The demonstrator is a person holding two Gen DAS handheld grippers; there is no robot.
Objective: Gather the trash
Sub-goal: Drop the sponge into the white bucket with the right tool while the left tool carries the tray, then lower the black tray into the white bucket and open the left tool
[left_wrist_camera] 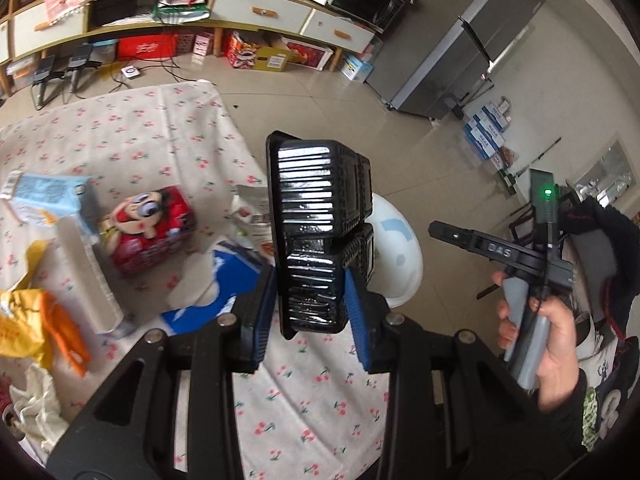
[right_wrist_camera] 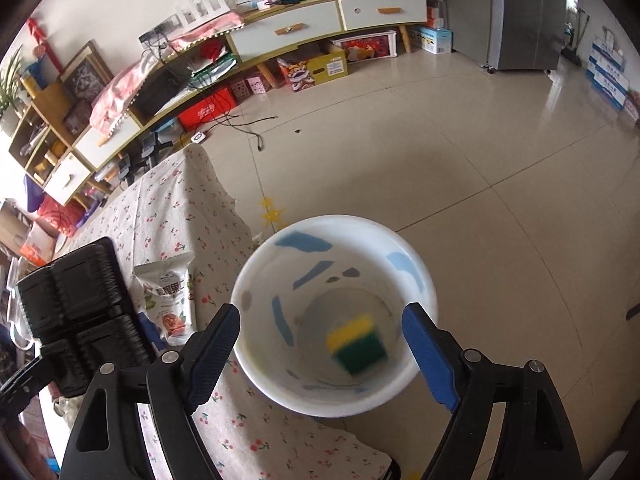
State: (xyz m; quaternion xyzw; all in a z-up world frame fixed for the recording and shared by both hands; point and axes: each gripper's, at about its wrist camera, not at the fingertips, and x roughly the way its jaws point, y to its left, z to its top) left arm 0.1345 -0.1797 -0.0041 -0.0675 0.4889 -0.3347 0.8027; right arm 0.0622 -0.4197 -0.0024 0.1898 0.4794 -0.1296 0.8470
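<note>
My left gripper (left_wrist_camera: 310, 312) is shut on a black ribbed plastic food tray (left_wrist_camera: 320, 232), held upright above the table's right edge; the tray also shows in the right wrist view (right_wrist_camera: 78, 316). A white bin with blue marks (right_wrist_camera: 334, 316) stands on the floor beside the table, partly hidden behind the tray in the left wrist view (left_wrist_camera: 396, 248). A yellow-green sponge (right_wrist_camera: 358, 346) lies in its bottom. My right gripper (right_wrist_camera: 322, 350) is open and empty above the bin; it shows at the right of the left wrist view (left_wrist_camera: 444, 232).
The cherry-print tablecloth (left_wrist_camera: 140, 136) carries a red cartoon box (left_wrist_camera: 150, 232), a light blue carton (left_wrist_camera: 48, 200), a blue packet (left_wrist_camera: 216, 292), yellow-orange wrappers (left_wrist_camera: 36, 320) and a white snack bag (right_wrist_camera: 170, 300). A shelf unit (right_wrist_camera: 280, 32) and fridge (left_wrist_camera: 460, 40) stand beyond the tiled floor.
</note>
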